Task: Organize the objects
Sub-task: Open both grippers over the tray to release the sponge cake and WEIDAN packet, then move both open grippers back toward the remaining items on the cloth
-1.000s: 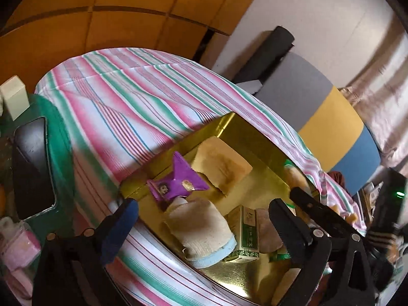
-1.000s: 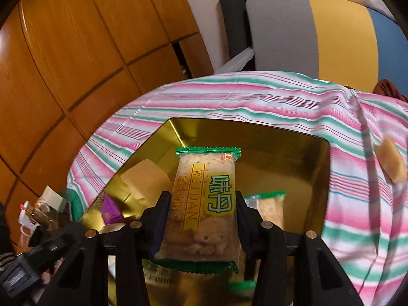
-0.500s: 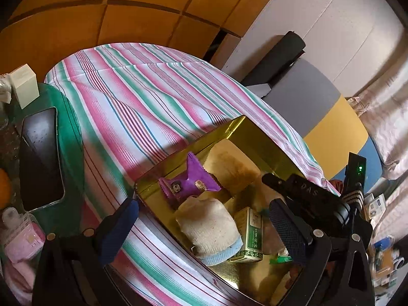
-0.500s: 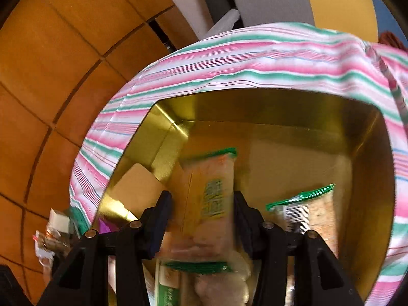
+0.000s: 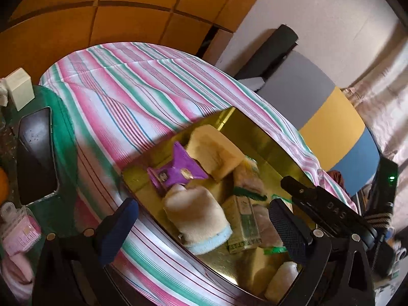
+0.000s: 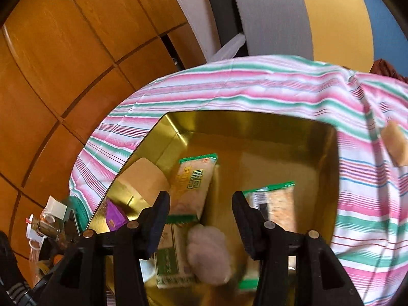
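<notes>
Just ahead of the right gripper (image 6: 201, 210), slightly toward its left finger, the biscuit packet (image 6: 195, 186) lies free in the gold tray (image 6: 255, 127), its long axis running away from the fingers, green-edged far end pointing at the tray's back wall. The fingers are spread wide with nothing between them; the packet seems to rest on the tray floor, though blur makes contact hard to confirm. Its yellow panel carries green Chinese characters and a vertical word that is too smeared to read. A second green-edged packet (image 6: 276, 204) lies beyond the right finger, barcode side up. Beneath the fingers sit a green-and-white box (image 6: 169, 257) and a pale fluffy item (image 6: 207, 255).

One loose tan block (image 6: 395, 146) lies outside the tray on the striped cloth (image 6: 255, 86), well off to the right, so the right gripper is the nearer one, and I judge it the likely next pick.

The left gripper (image 5: 204, 229) is also wide apart and empty, over the tray's near edge, with a cream sock (image 5: 199, 219) and purple wrapper (image 5: 176, 172) ahead. "DAS" reads on the right gripper's body.
</notes>
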Demonstrator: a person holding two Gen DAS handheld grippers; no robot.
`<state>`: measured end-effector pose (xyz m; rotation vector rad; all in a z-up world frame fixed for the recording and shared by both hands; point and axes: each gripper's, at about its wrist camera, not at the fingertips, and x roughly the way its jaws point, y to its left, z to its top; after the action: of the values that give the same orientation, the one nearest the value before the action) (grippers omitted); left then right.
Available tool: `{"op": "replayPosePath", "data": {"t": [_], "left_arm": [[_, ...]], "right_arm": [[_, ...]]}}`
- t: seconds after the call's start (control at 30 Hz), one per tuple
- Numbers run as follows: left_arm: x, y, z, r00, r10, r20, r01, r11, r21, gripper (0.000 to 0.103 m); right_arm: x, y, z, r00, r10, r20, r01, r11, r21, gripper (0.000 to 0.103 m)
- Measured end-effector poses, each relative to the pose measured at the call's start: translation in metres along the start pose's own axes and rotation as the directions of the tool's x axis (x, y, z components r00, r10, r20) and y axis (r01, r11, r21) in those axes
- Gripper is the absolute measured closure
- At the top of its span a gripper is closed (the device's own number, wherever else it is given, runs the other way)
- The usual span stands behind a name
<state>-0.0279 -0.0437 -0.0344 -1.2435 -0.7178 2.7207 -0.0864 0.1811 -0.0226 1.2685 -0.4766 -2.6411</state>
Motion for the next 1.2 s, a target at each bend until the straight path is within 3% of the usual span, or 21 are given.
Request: {"op": "replayPosePath", "data": {"t": [0.17,0.27,0.43,0.5,0.6,0.77,0.93,1.07,1.2], "left_arm": [[-0.004,-0.017,-0.009,1.0,-0.031,-0.004,0.031,0.998,0.062,0.0],[-0.005,-0.03,-0.015,0.999,-0.042,-0.017,0.044,0.993,0.109,0.0],[-0.004,-0.045,-0.027,0.998,-0.059,-0.036,0.064,0.984,0.167,0.0],[-0.004,-0.054,-0.033,0.996,-0.072,-0.046,0.079,0.977,0.199,0.0],[-0.006,-0.069,-0.045,0.994,-0.092,-0.057,0.103,0.962,0.252,0.0],[-0.01,-0.101,-0.071,0.986,-0.142,-0.091,0.165,0.918,0.361,0.0],[-0.012,-0.137,-0.099,0.974,-0.181,-0.139,0.226,0.854,0.469,0.0],[-0.009,-0.162,-0.117,0.967,-0.183,-0.177,0.25,0.811,0.529,0.0],[-0.005,-0.177,-0.13,0.963,-0.178,-0.201,0.262,0.783,0.565,0.0]], "right_arm": [[-0.027,-0.008,-0.007,0.998,-0.043,0.05,0.046,0.998,-0.044,0.05],[-0.046,-0.019,-0.014,0.987,-0.121,0.103,0.129,0.989,-0.077,0.046],[-0.082,-0.051,-0.026,0.94,-0.273,0.206,0.297,0.95,-0.093,0.044],[-0.092,-0.066,-0.032,0.928,-0.303,0.215,0.326,0.942,-0.083,0.044],[-0.1,-0.1,-0.044,0.929,-0.33,0.167,0.336,0.942,-0.008,0.043],[-0.107,-0.155,-0.072,0.92,-0.377,0.107,0.368,0.925,0.094,0.043],[-0.114,-0.21,-0.091,0.893,-0.448,0.05,0.429,0.878,0.211,0.043],[-0.126,-0.241,-0.093,0.869,-0.491,0.056,0.462,0.847,0.265,0.043],[-0.133,-0.261,-0.09,0.87,-0.489,0.066,0.45,0.841,0.3,0.043]]}}
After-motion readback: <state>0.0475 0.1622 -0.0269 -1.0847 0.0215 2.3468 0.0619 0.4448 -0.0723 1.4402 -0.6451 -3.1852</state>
